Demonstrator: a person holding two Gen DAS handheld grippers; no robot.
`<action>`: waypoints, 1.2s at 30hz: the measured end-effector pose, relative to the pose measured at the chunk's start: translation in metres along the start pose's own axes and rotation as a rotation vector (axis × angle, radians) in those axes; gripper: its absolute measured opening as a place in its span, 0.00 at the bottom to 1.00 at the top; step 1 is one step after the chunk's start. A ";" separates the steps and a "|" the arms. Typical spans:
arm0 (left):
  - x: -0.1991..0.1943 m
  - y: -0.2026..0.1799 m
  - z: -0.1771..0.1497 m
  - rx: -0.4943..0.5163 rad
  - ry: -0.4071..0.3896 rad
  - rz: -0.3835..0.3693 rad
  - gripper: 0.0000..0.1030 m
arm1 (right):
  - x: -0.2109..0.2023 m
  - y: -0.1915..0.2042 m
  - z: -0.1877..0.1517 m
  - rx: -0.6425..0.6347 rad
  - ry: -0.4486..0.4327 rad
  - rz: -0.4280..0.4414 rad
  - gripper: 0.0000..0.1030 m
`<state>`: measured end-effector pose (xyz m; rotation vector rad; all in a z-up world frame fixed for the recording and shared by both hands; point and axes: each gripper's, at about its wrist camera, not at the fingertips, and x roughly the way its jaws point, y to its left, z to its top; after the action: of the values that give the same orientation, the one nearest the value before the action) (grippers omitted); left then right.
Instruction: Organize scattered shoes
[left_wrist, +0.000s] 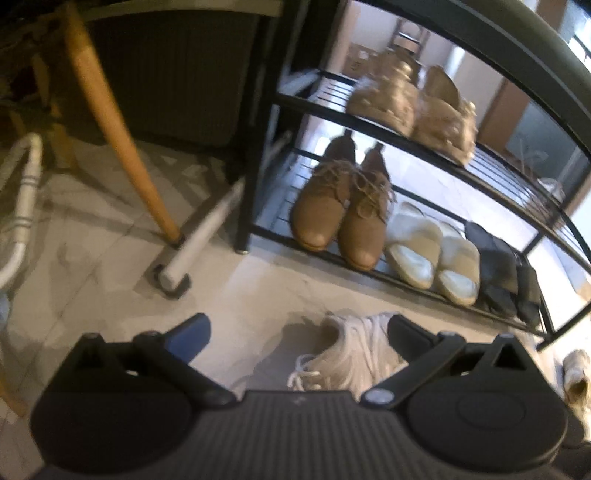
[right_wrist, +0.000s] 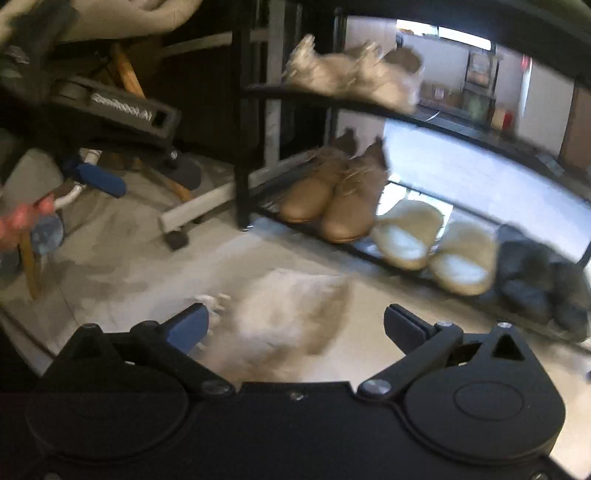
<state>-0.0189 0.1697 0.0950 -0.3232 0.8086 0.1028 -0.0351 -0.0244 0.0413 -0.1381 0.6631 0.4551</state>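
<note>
A white lace-up sneaker (left_wrist: 347, 354) lies on the floor in front of the black shoe rack (left_wrist: 258, 122). My left gripper (left_wrist: 299, 332) hangs open above it, fingers apart, holding nothing. In the right wrist view the same kind of white sneaker (right_wrist: 295, 314) shows blurred between the spread fingers of my open right gripper (right_wrist: 295, 325), not clamped. A second white shoe (left_wrist: 576, 373) lies at the far right of the floor. On the rack's bottom shelf stand tan lace-up shoes (left_wrist: 343, 214), cream slippers (left_wrist: 432, 254) and dark shoes (left_wrist: 502, 273); beige furry slippers (left_wrist: 410, 107) sit on the shelf above.
A wooden chair leg (left_wrist: 122, 136) and a white metal frame bar on a castor (left_wrist: 203, 236) stand left of the rack on the pale tiled floor (left_wrist: 92, 258). The other hand-held gripper (right_wrist: 110, 110) and a person's hand (right_wrist: 18, 221) show at the left of the right wrist view.
</note>
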 end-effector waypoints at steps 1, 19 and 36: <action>0.000 0.003 0.000 -0.013 0.000 0.012 0.99 | 0.013 0.008 0.004 0.021 0.012 0.004 1.00; 0.008 0.022 0.009 -0.081 0.015 0.053 0.99 | 0.092 0.051 -0.021 -0.185 0.260 -0.134 0.96; 0.015 0.024 0.008 -0.104 0.050 0.051 0.99 | 0.063 -0.021 -0.021 0.123 0.297 -0.004 0.88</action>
<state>-0.0084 0.1948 0.0830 -0.4051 0.8625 0.1857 0.0058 -0.0261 -0.0148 -0.0906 0.9801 0.3922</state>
